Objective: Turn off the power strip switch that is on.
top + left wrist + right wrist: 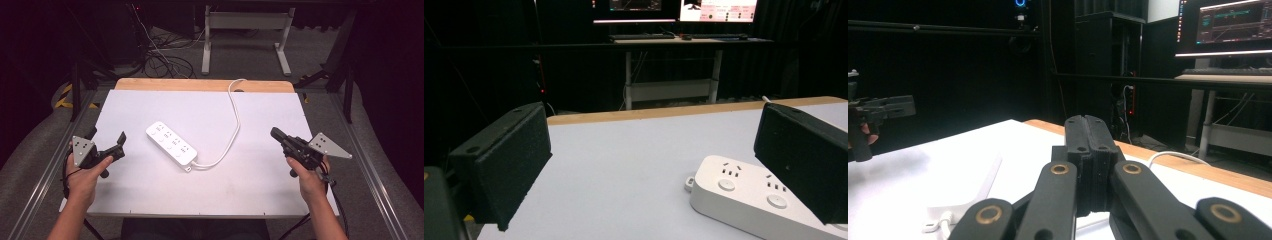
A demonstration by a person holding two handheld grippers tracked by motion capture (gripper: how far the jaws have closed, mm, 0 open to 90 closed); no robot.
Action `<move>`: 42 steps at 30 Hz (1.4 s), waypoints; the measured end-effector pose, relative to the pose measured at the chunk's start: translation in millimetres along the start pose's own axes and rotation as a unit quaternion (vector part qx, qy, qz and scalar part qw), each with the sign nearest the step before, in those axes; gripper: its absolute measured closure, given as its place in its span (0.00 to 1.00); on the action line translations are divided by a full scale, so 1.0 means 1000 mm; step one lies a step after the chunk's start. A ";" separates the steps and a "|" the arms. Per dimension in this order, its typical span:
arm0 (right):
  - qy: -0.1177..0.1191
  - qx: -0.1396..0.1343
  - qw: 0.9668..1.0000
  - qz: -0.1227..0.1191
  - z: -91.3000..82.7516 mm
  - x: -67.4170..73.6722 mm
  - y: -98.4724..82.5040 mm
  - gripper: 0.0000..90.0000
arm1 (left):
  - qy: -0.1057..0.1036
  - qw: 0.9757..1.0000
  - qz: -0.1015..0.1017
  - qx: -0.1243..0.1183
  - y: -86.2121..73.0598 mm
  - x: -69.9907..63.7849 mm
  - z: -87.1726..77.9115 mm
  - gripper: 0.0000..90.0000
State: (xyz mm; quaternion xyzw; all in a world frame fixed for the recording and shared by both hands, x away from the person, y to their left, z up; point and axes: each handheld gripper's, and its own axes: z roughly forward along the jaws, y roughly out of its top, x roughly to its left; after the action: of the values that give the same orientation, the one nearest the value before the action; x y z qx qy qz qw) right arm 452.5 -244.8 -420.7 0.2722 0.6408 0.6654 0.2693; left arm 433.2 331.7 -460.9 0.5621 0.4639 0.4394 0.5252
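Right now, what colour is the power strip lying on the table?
White power strip, clearest in the high view.

One power strip [171,144], two tongs [119,141] [276,133]

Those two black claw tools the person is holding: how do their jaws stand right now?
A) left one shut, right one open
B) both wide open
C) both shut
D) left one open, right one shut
D: the left gripper has its black jaws spread apart beside the white plastic power strip, while the right gripper has its jaws pressed together with nothing between them.
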 end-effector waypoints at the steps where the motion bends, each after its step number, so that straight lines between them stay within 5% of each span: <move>1: 0.001 0.000 1.000 -0.002 0.001 0.000 0.000 1.00 | -0.001 1.000 -0.001 0.000 0.000 0.000 0.000 0.03; 17: -0.012 0.004 1.000 0.000 0.011 0.001 -0.003 0.96 | 0.001 1.000 0.001 -0.001 0.000 0.001 -0.001 0.03; 22: -0.013 0.004 1.000 0.025 0.013 0.001 -0.002 0.67 | 0.002 1.000 0.002 -0.001 0.000 0.001 -0.001 0.03; 24: -0.026 0.005 0.999 0.036 0.015 -0.001 -0.002 0.41 | 0.001 1.000 0.003 -0.001 0.000 0.001 -0.001 0.03; 31: -0.036 0.000 0.999 0.007 0.018 0.000 -0.004 0.07 | 0.001 1.000 0.000 -0.001 0.000 0.001 -0.001 0.03; 42: -0.057 -0.003 0.998 0.010 0.014 -0.002 -0.003 0.01 | 0.000 1.000 0.002 -0.001 0.000 0.000 -0.001 0.03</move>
State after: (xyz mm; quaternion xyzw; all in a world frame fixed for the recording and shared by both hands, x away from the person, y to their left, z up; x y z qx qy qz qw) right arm 463.7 -236.0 -423.8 0.3156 0.6198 0.6531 0.2997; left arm 432.5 332.2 -460.9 0.5623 0.4623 0.4409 0.5251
